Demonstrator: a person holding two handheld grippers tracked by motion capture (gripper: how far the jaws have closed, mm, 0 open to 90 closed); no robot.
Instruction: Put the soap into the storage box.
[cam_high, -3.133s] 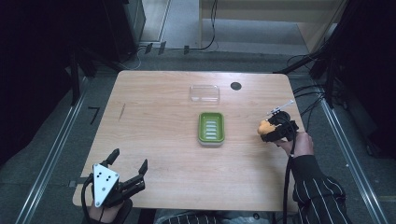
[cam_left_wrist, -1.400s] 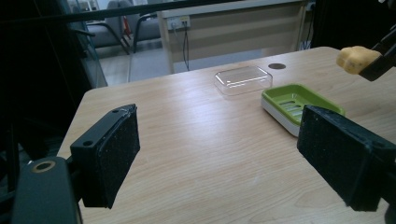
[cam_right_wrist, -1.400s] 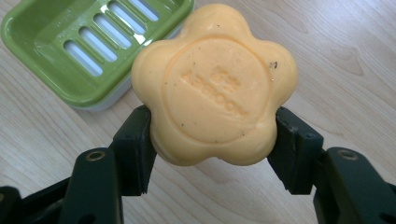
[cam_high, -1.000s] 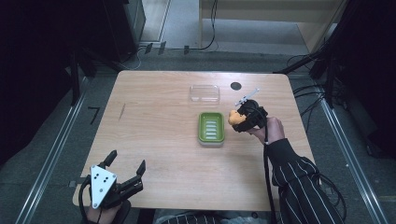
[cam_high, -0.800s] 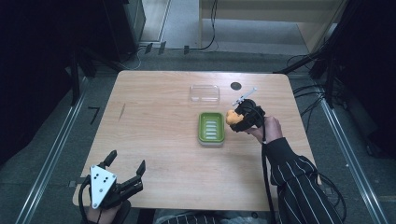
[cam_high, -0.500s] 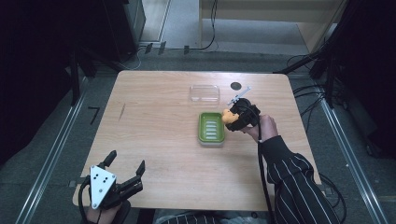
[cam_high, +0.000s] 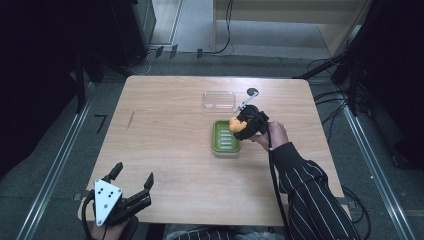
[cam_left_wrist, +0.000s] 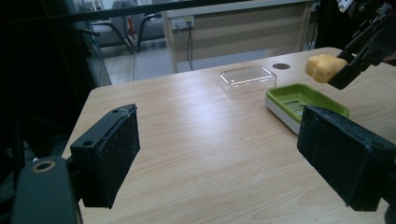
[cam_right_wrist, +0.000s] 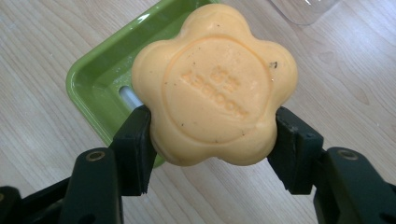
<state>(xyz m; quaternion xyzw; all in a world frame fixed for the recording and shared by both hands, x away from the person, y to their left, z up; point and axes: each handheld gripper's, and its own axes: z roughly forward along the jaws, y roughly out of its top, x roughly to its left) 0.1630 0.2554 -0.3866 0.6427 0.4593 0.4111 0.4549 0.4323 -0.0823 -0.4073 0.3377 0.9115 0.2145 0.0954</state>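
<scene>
Right gripper (cam_right_wrist: 212, 140) clamps a flower-shaped orange soap (cam_right_wrist: 215, 84) above the green soap dish (cam_high: 226, 139) at table centre-right, evidently for placing. Left gripper (cam_high: 131, 190) idles, jaws spread, near-left.

So the background stuff: light wooden table (cam_high: 165, 150) with a small round hole (cam_high: 252, 92) near its far edge and a thin dark mark (cam_high: 130, 120) toward the left side. Grey floor all around, with a metal rail (cam_high: 60, 160) running along each side of the table. Beyond the far edge there's a pale wooden cabinet (cam_high: 290, 10) with black cables (cam_high: 227, 30) trailing down in front of it. The left gripper view also catches a wall outlet (cam_left_wrist: 182, 22) on that cabinet and some chairs (cam_left_wrist: 116, 32) farther back
</scene>
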